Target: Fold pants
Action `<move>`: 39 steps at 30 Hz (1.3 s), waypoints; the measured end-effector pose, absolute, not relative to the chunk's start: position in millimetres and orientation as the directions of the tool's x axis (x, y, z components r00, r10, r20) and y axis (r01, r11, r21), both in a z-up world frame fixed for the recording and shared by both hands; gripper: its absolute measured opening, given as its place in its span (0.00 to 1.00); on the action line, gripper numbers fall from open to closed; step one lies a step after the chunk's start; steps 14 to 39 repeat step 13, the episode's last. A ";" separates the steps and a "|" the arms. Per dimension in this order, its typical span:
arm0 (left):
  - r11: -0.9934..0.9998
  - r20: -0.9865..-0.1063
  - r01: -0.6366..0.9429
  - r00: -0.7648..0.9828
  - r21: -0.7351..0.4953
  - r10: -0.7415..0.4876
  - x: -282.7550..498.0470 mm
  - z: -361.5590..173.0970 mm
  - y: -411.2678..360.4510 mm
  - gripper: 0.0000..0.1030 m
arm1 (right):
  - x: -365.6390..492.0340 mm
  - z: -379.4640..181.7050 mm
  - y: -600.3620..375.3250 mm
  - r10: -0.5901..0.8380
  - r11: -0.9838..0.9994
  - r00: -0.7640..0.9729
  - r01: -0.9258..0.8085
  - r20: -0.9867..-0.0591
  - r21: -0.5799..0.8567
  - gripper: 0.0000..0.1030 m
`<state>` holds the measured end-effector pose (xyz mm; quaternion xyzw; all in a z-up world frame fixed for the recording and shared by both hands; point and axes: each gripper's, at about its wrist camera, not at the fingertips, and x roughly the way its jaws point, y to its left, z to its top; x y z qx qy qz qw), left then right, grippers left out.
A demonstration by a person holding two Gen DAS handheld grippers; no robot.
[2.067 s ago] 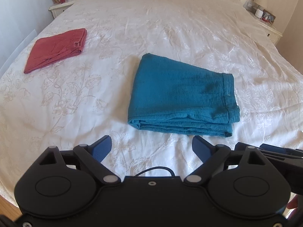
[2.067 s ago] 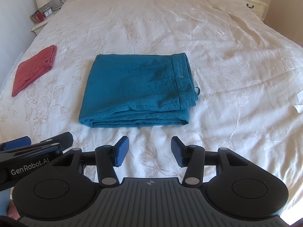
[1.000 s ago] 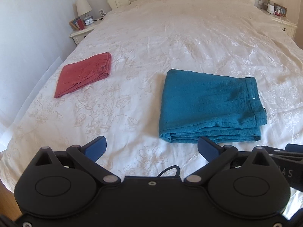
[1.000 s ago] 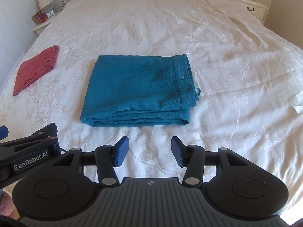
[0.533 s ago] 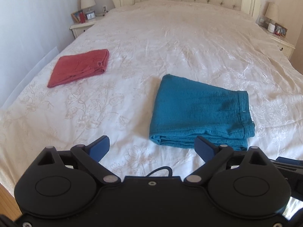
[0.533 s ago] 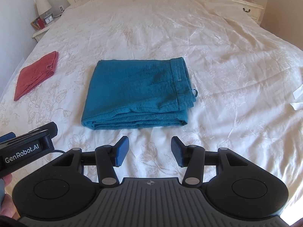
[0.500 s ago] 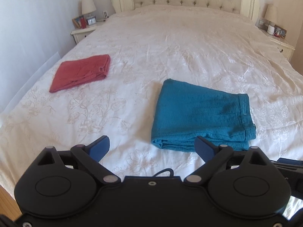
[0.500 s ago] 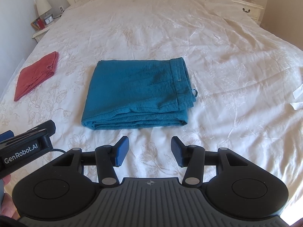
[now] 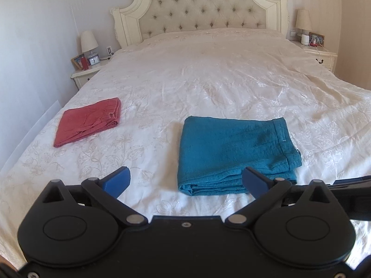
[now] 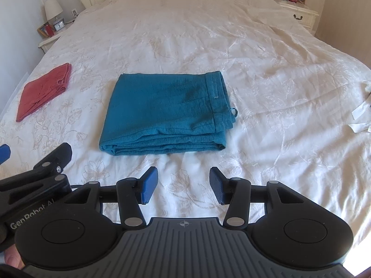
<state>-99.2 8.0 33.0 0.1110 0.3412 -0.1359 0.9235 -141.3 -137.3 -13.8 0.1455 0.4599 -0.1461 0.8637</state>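
Two folded garments lay on the bed (image 9: 208,88), and two grippers hovered low over its near edge. At about 10 o'clock in the left wrist view sat the red pants (image 9: 89,121), one flat folded bundle, well apart from everything else. Beyond them, at 11 o'clock, a nightstand (image 9: 87,74) carried one lamp (image 9: 88,42), one small clock and a picture frame. The tufted headboard (image 9: 199,9) stood at 12 o'clock.

The left gripper (image 9: 185,180) held its two blue fingers (image 9: 117,181) spread wide, with nothing between them. Its right finger overlapped the near right corner of the teal pants (image 9: 234,153) in this view, though I cannot tell whether it touched the cloth.

The teal pants, one pair, lay folded into a thick rectangle at the centre of the bed, layered edges toward the cameras and waistband on the right, with one small loop poking out at 3 o'clock. In the right wrist view the teal pants (image 10: 167,113) sat at 12 o'clock, just ahead of the right gripper (image 10: 183,186), whose two fingers (image 10: 148,187) stood moderately apart and empty, clear of the cloth.

At 1 o'clock a second nightstand (image 9: 321,56) held a second lamp (image 9: 303,19). At 3 o'clock a few white scraps (image 10: 360,118) lay on the bedcover
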 end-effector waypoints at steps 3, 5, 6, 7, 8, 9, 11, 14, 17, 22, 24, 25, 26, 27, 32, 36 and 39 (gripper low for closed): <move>0.942 -0.671 0.333 0.709 0.048 -0.217 -99.0 31.6 16.2 0.99 | -141.7 -12.3 -135.6 -0.120 0.915 0.534 0.387 -0.837 0.116 0.47; 0.942 -0.687 0.336 0.686 0.010 -0.238 -96.2 30.5 20.8 0.99 | -141.3 -13.4 -134.1 -0.121 0.914 0.527 0.389 -0.841 0.112 0.47; 0.944 -0.697 0.330 0.676 -0.002 -0.238 -94.9 29.4 22.5 0.99 | -141.1 -14.3 -133.3 -0.122 0.914 0.523 0.390 -0.844 0.109 0.47; 0.947 -0.707 0.321 0.669 -0.005 -0.230 -93.4 28.4 23.7 0.99 | -140.8 -15.1 -132.2 -0.122 0.914 0.520 0.391 -0.845 0.108 0.47; 0.950 -0.716 0.312 0.663 -0.001 -0.219 -91.9 27.6 24.5 0.99 | -140.8 -15.4 -130.8 -0.121 0.914 0.518 0.391 -0.847 0.110 0.47; 0.953 -0.726 0.304 0.656 0.006 -0.205 -89.9 26.0 25.0 0.99 | -140.8 -15.5 -129.4 -0.118 0.913 0.519 0.392 -0.847 0.112 0.47; 0.953 -0.740 0.302 0.644 0.016 -0.192 -86.6 24.4 26.0 0.99 | -140.5 -15.1 -126.6 -0.116 0.914 0.522 0.390 -0.845 0.116 0.47; 0.955 -0.758 0.295 0.629 0.025 -0.174 -82.0 23.2 27.3 0.99 | -139.1 -14.9 -123.8 -0.115 0.915 0.522 0.387 -0.845 0.114 0.47; 0.955 -0.758 0.295 0.629 0.025 -0.174 -82.0 23.2 27.3 0.99 | -139.1 -14.9 -123.8 -0.115 0.915 0.522 0.387 -0.845 0.114 0.47; 0.955 -0.758 0.295 0.629 0.025 -0.174 -82.0 23.2 27.3 0.99 | -139.1 -14.9 -123.8 -0.115 0.915 0.522 0.387 -0.845 0.114 0.47; 0.955 -0.758 0.295 0.629 0.025 -0.174 -82.0 23.2 27.3 0.99 | -139.1 -14.9 -123.8 -0.115 0.915 0.522 0.387 -0.845 0.114 0.47; 0.955 -0.758 0.295 0.629 0.025 -0.174 -82.0 23.2 27.3 0.99 | -139.1 -14.9 -123.8 -0.115 0.915 0.522 0.387 -0.845 0.114 0.47; 0.955 -0.758 0.295 0.629 0.025 -0.174 -82.0 23.2 27.3 0.99 | -139.1 -14.9 -123.8 -0.115 0.915 0.522 0.387 -0.845 0.114 0.47; 0.955 -0.758 0.295 0.629 0.025 -0.174 -82.0 23.2 27.3 0.99 | -139.1 -14.9 -123.8 -0.115 0.915 0.522 0.387 -0.845 0.114 0.47; 0.955 -0.758 0.295 0.629 0.025 -0.174 -82.0 23.2 27.3 0.99 | -139.1 -14.9 -123.8 -0.115 0.915 0.522 0.387 -0.845 0.114 0.47; 0.955 -0.758 0.295 0.629 0.025 -0.174 -82.0 23.2 27.3 0.99 | -139.1 -14.9 -123.8 -0.115 0.915 0.522 0.387 -0.845 0.114 0.47; 0.955 -0.758 0.295 0.629 0.025 -0.174 -82.0 23.2 27.3 0.99 | -139.1 -14.9 -123.8 -0.115 0.915 0.522 0.387 -0.845 0.114 0.47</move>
